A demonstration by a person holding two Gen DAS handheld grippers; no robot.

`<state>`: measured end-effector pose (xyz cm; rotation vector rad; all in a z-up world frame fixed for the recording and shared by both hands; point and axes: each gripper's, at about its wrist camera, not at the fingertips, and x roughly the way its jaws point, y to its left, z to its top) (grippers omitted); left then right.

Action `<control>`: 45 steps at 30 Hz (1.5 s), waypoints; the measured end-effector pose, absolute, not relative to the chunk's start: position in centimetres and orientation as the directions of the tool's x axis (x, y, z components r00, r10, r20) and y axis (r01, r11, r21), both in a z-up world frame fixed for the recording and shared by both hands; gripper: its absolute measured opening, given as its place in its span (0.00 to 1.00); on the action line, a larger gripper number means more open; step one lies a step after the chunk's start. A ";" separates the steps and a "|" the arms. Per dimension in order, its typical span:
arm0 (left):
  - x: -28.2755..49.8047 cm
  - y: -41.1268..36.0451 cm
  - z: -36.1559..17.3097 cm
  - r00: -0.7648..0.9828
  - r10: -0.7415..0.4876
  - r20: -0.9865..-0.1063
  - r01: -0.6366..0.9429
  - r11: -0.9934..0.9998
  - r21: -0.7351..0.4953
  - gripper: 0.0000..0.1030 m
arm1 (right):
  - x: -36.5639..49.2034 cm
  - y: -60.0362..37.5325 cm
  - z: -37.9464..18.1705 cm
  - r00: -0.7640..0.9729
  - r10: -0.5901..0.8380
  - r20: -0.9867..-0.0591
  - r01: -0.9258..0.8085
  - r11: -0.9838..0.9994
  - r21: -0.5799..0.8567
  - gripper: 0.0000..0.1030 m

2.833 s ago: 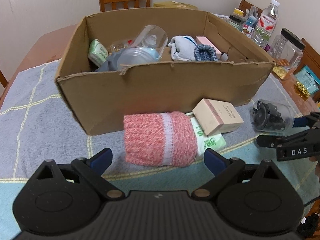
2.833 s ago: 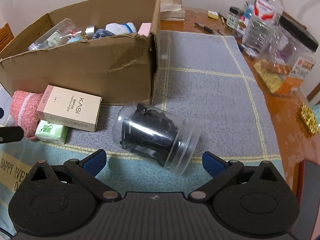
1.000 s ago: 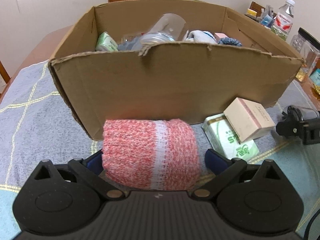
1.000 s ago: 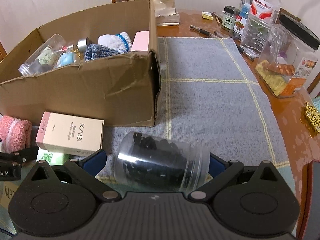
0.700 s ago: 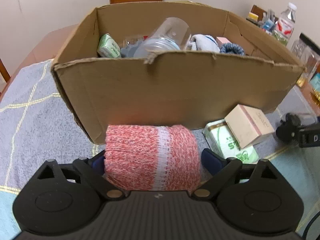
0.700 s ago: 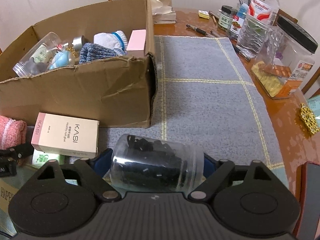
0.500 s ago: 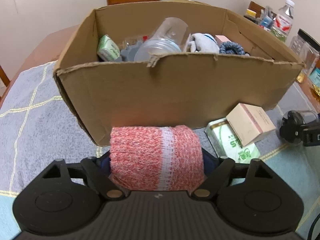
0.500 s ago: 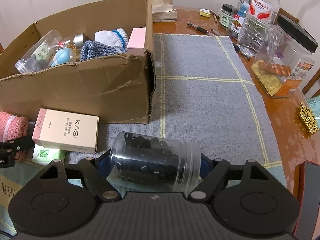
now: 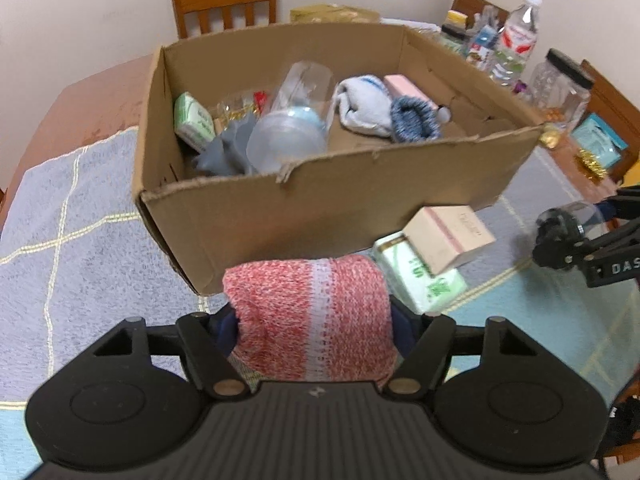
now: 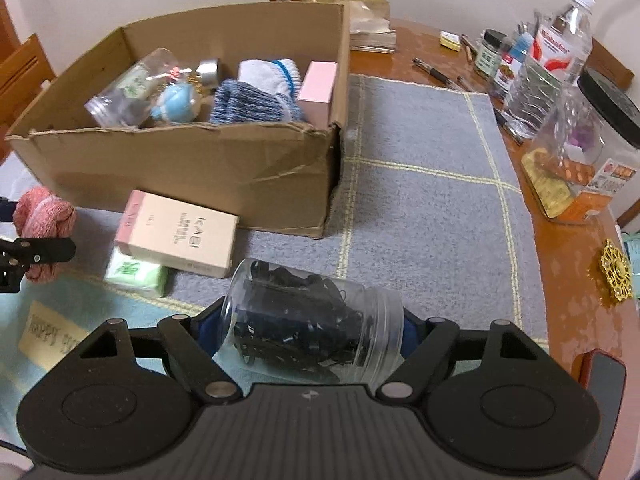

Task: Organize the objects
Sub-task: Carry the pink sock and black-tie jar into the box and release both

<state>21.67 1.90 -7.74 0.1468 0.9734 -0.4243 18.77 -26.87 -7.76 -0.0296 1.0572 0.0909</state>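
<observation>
The pink knit roll (image 9: 308, 320) sits squeezed in the left hand-held gripper (image 9: 312, 324), whose jaws have just been closing, just in front of the cardboard box (image 9: 320, 196). The clear jar (image 10: 312, 328) of black bits (lying sideways) is clamped in the right hand-held gripper (image 10: 310, 330) above the tabletop (image 10: 420, 200). The smooth jar could slip, or either load could catch the box's torn front edge.

Both grippers are matte black plastic — left gripper (image 9: 314, 326), right gripper (image 10: 310, 326) — each with a ribbed centre body, 2 round discs, brass-coloured pivot screws, dark blue finger pads (image 10: 410, 330) and white "DAS" lettering
</observation>
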 end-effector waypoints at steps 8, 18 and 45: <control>20.5 0.4 -3.4 0.501 -0.324 -0.803 0.500 0.865 -0.038 0.69 | 18.0 -25.6 -4.1 0.508 0.130 -0.851 -0.195 0.980 0.034 0.81; 22.8 0.1 2.1 0.582 -0.324 -0.746 0.504 0.864 0.018 0.69 | 18.9 -23.6 0.9 0.580 0.179 -0.795 -0.298 0.955 -0.002 0.81; 25.9 3.2 1.2 0.642 -0.265 -0.720 0.362 0.932 -0.020 0.97 | 27.2 -20.1 3.2 0.612 0.193 -0.767 -0.384 0.921 -0.074 0.81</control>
